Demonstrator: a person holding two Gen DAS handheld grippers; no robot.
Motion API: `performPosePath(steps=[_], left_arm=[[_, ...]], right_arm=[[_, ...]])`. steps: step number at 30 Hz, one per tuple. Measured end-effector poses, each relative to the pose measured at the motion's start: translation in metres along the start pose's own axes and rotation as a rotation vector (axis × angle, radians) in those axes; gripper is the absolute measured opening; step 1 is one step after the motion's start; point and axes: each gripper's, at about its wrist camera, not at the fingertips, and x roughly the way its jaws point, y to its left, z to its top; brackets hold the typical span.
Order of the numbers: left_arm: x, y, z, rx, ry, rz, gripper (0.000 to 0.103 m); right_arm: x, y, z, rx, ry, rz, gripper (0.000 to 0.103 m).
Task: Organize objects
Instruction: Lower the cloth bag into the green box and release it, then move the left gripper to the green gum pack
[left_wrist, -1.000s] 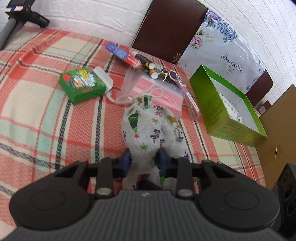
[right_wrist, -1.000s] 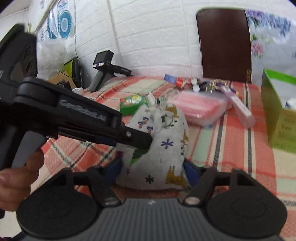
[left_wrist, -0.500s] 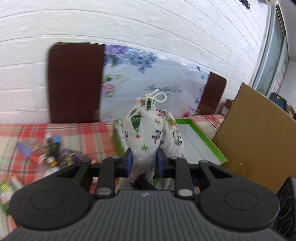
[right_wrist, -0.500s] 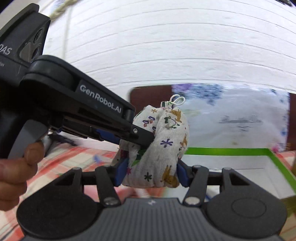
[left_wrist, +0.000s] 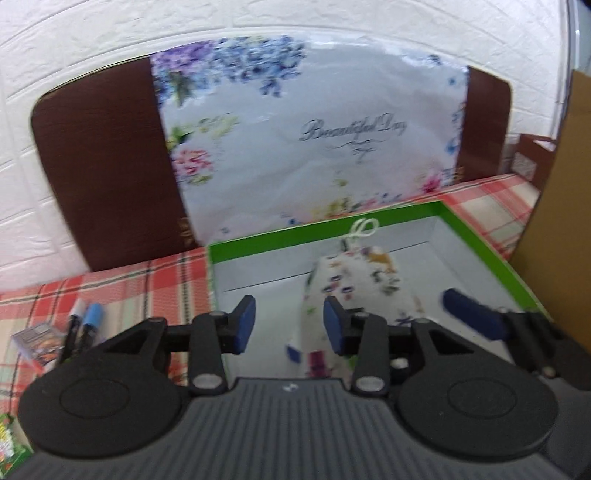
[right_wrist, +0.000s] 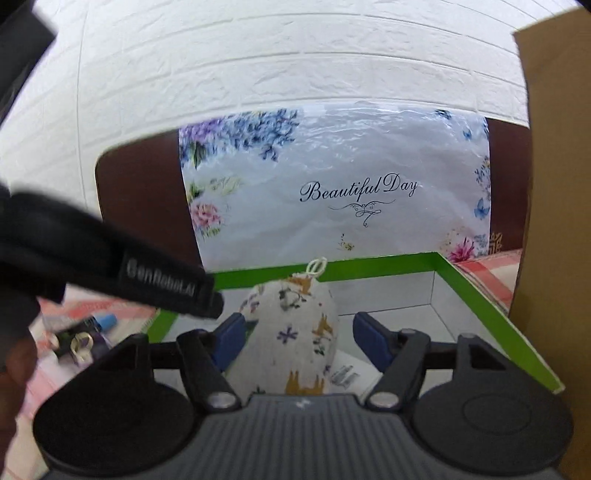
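Both jaws have just been opening: the left gripper (left_wrist: 289, 325) has let go, and the right gripper (right_wrist: 299, 341) stands wide around the printed pouch (right_wrist: 295, 339), pads apart from it. That pouch now sits inside the green box (right_wrist: 480, 306), ahead of the jaws. Markers (left_wrist: 86, 323) and small items wait outside on the checked cloth (left_wrist: 122, 291).
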Motion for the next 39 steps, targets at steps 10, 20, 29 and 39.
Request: performPosePath(steps=[10, 20, 29, 39], left_arm=[[-0.046, 0.038, -0.03, -0.076, 0.032, 0.099, 0.044], [-0.106, 0.114, -0.101, -0.179, 0.09, 0.091, 0.044], [-0.112, 0.185, -0.156, -0.288, 0.147, 0.166, 0.044], [-0.111, 0.276, -0.183, -0.497, 0.147, 0.14, 0.043]], right_arm=[[-0.046, 0.021, -0.006, 0.024, -0.029, 0.024, 0.07], [-0.094, 0.089, -0.035, -0.043, -0.008, 0.144, 0.07], [-0.084, 0.167, -0.064, -0.18, 0.139, 0.275, 0.07], [-0.055, 0.258, -0.071, -0.355, 0.188, 0.436, 0.069]])
